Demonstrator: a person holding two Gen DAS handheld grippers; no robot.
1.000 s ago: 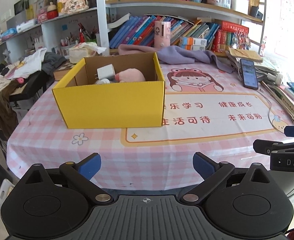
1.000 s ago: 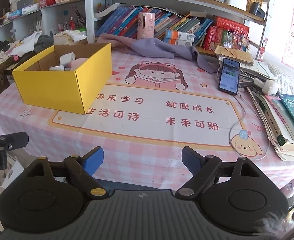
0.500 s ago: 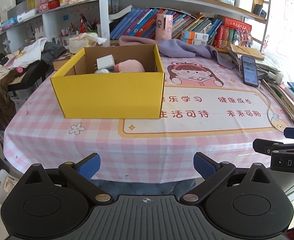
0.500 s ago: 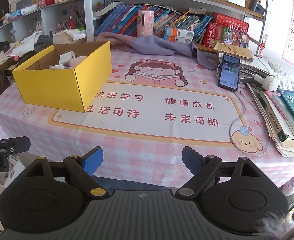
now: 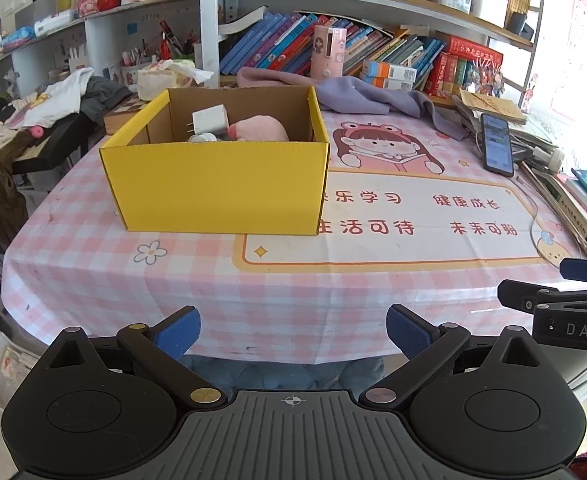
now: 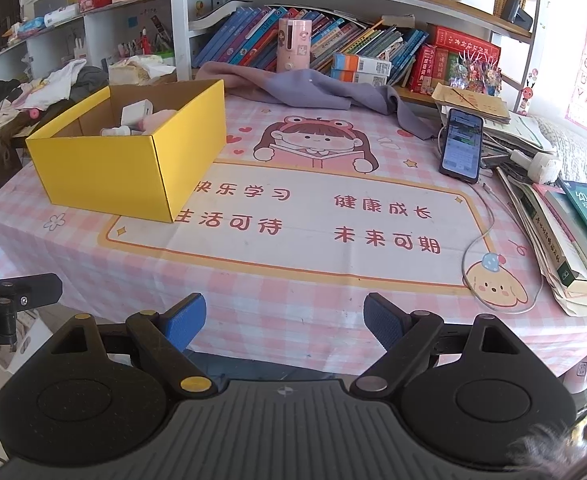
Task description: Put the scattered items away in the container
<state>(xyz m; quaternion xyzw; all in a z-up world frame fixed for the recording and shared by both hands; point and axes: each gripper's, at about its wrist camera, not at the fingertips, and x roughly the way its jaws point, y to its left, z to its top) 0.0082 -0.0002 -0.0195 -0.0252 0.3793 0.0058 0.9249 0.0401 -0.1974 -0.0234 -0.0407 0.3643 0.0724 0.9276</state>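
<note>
You work at a table covered by a pink checked tablecloth [image 6: 293, 320], with crowded bookshelves [image 6: 333, 40] behind it.

Both tools sit at the near table edge. The left gripper [image 5: 293, 330] has its jaws spread wide with nothing between them. The right gripper [image 6: 284, 318] is equally wide and holds nothing.

The yellow box [image 5: 217, 184], which serves as the container, stands ahead of the left gripper and ahead-left of the right gripper. Inside it lie a white charger [image 5: 210, 119], a pink plush item [image 5: 259, 129] and a small white object that is too hidden to identify.

No loose small item shows on the cloth directly ahead of either tool. A phone [image 6: 462, 145] with a trailing cable lies ahead-right of the right gripper, near a stack of books [image 6: 573, 236]. Whether these count as scattered items cannot be told.

If you take the phone, expect it to be rigid, smooth, slippery and fragile. Grip across its long edges at mid-length, and mind the cable. The plush is likely soft and light; the box itself is light cardboard and may slide if bumped.
</note>
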